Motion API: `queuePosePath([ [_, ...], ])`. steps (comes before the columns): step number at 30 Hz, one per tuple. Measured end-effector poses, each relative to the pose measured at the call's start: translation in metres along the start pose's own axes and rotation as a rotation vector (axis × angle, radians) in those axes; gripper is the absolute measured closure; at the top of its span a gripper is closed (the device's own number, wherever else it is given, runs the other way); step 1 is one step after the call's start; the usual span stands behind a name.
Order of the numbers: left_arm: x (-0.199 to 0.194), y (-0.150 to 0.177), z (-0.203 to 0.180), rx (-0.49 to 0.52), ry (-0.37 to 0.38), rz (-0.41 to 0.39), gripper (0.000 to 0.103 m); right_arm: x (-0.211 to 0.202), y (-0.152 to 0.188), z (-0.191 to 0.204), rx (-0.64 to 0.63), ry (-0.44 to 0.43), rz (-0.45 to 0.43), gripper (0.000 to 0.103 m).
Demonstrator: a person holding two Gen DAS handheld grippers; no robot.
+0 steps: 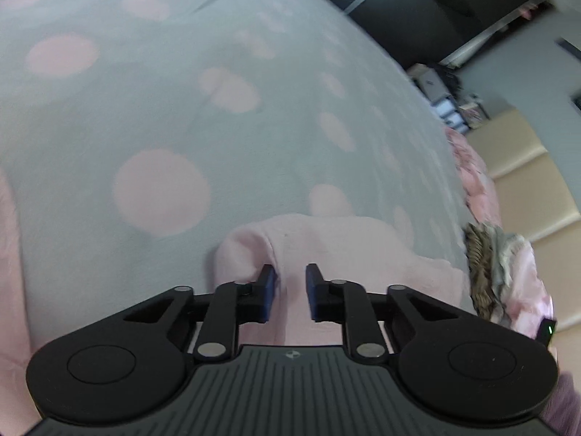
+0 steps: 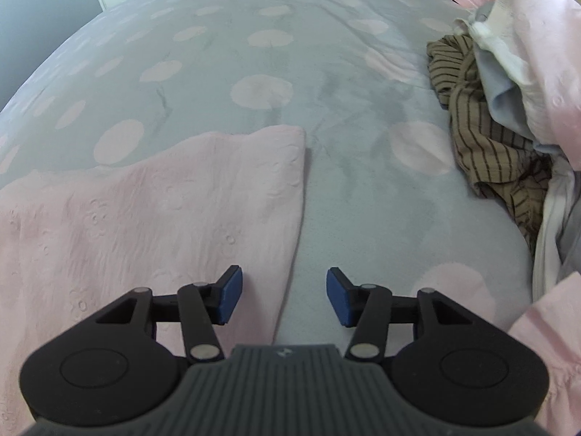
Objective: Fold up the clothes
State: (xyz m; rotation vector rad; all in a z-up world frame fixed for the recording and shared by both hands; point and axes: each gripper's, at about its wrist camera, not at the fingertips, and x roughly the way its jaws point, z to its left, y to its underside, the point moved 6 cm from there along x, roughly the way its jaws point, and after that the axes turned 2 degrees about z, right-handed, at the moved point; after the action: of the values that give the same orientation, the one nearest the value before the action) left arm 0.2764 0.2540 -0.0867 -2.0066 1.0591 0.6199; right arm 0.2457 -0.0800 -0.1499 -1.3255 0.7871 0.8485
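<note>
Hovering just above a pale pink garment [image 1: 326, 250], the left tongs [image 1: 290, 290] stand narrow, the blue pads [image 1: 269, 287] to either side of a raised fold of the cloth; a sliver of pink shows between the pads, and whether they truly pinch the fold cannot be told from the left wrist view. The right tongs [image 2: 283, 296] stand about half open with nothing between their blue pads [image 2: 232, 290]; the left pad hangs over the near edge of the same pink garment [image 2: 145, 210], the right pad over bare bedspread. That garment is embossed with small flowers and lies spread flat on the bed, its straight edge running from between the right tongs away toward a squared corner further up the bed. Under it all is a grey bedspread [image 2: 254, 54] patterned with large pink dots, lightly creased. Off to the right in the right wrist view, well apart from the spread garment, sits a heap of unfolded clothes [image 2: 508, 91]: a brown striped piece [image 2: 468, 116] lowest and nearest, a light blue piece and white and pink cloth piled above and beyond it. The left wrist view shows the same brown striped piece [image 1: 479, 265] at the bed's right edge, with a tan floor [image 1: 526, 167] and dark furniture [image 1: 435, 11] beyond the bed.
</note>
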Motion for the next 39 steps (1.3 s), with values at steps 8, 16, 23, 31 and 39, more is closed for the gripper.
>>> queuePosePath([
  [8,-0.004,0.05,-0.097,0.459,0.104,0.095,0.1,-0.011,0.005,0.005,-0.002,-0.005,-0.01,0.048],
  [16,0.013,0.146,-0.148,0.848,0.118,0.369,0.097,-0.02,0.007,0.003,-0.02,0.003,-0.016,0.048],
  [23,0.003,0.145,-0.134,0.756,0.048,0.391,0.064,-0.023,0.009,0.002,-0.043,0.013,-0.013,0.047],
  [31,-0.003,0.073,-0.131,0.398,-0.024,0.197,0.063,-0.023,0.008,0.003,-0.047,0.022,-0.016,0.046],
  [39,0.049,0.053,-0.099,0.115,-0.127,0.255,0.069,-0.022,0.006,0.009,-0.071,0.017,-0.028,0.045],
])
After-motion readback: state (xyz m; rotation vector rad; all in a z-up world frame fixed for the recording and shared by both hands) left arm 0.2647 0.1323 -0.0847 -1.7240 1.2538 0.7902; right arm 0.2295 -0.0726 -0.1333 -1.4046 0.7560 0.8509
